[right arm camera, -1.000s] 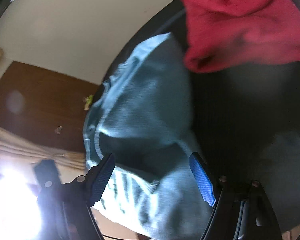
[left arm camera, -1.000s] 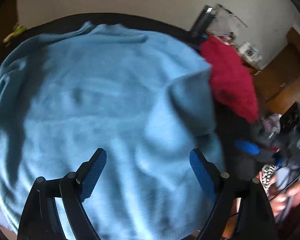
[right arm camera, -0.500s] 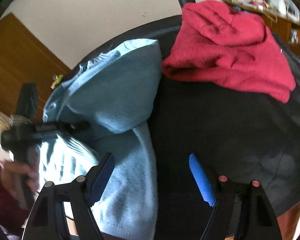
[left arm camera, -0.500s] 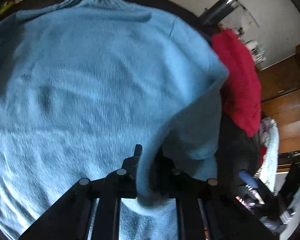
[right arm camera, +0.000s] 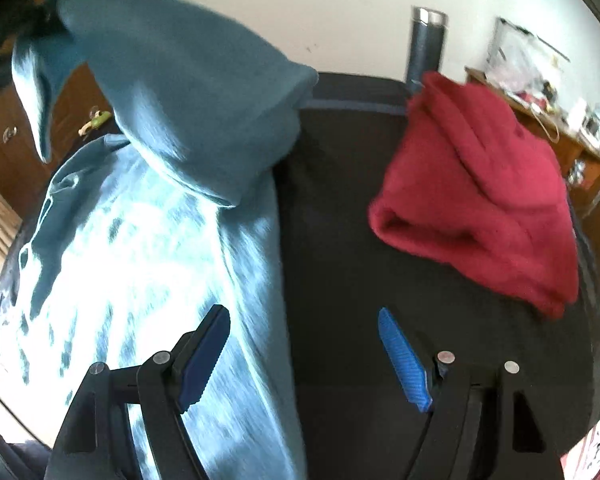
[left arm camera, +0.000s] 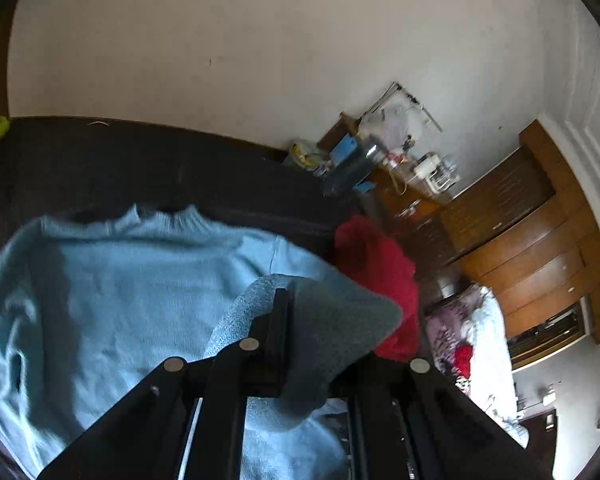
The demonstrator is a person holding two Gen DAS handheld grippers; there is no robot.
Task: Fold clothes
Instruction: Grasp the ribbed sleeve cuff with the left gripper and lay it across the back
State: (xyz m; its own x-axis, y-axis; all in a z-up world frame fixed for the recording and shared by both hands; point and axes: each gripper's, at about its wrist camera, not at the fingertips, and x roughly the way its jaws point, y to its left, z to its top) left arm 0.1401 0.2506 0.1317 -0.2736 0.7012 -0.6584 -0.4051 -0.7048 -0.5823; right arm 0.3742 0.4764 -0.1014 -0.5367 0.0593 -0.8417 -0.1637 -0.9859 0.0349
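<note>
A light blue knit sweater (left arm camera: 112, 276) lies spread on a black table (left arm camera: 148, 172), its collar toward the far wall. My left gripper (left arm camera: 286, 320) is shut on the sweater's right sleeve (left arm camera: 332, 320) and holds it lifted above the body. In the right wrist view the raised sleeve (right arm camera: 204, 96) hangs over the sweater (right arm camera: 140, 260). My right gripper (right arm camera: 304, 352) is open and empty, low over the sweater's right edge and the bare table (right arm camera: 340, 264).
A folded red garment (right arm camera: 484, 184) lies on the table at the right, also in the left wrist view (left arm camera: 376, 260). A dark metal bottle (right arm camera: 426, 44) stands behind it. Wooden drawers (left arm camera: 532, 248) and a cluttered shelf (left arm camera: 400, 160) stand beyond the table.
My left gripper closed on the sleeve and has lifted it up off the sweater. My right gripper has drawn back to the sweater's right edge, still open.
</note>
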